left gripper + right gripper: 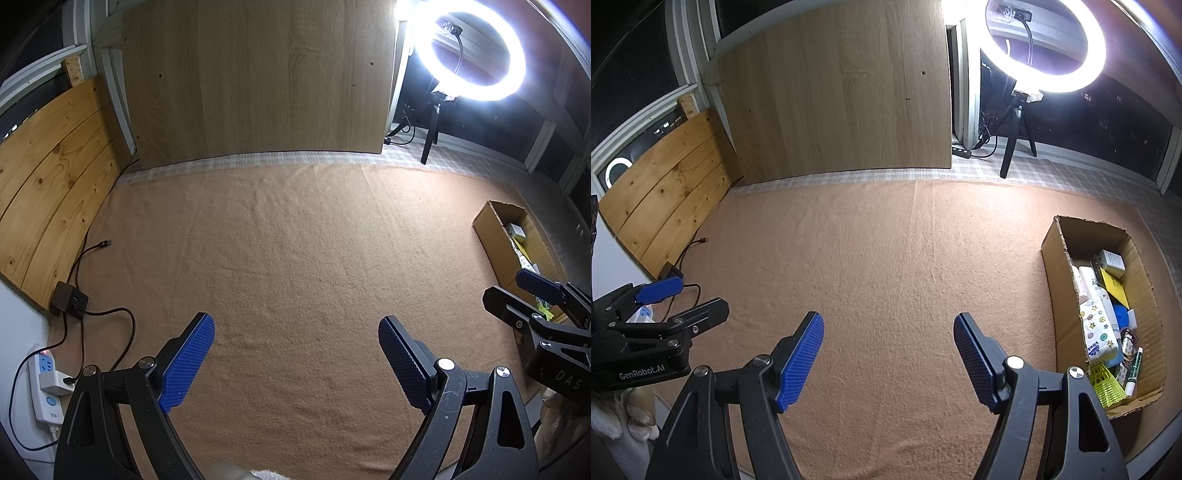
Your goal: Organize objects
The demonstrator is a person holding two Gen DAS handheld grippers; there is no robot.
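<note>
Your cardboard box (1054, 258) sits at the right edge of the tabletop (886, 258) and is already packed: white charger (1112, 262) at the far end, yellow card (1115, 290), star-printed pack (1097, 328), blue ball (1121, 314), a marker (1136, 369) and a yellow shuttlecock (1104, 384) at the near end. Your right hand-held gripper (888, 354) is spread wide, holding nothing, just left of the box. Your left hand-held gripper (295, 358) is likewise wide open and empty over the bare blanket, with a power strip (44, 387) at the left edge.
</note>
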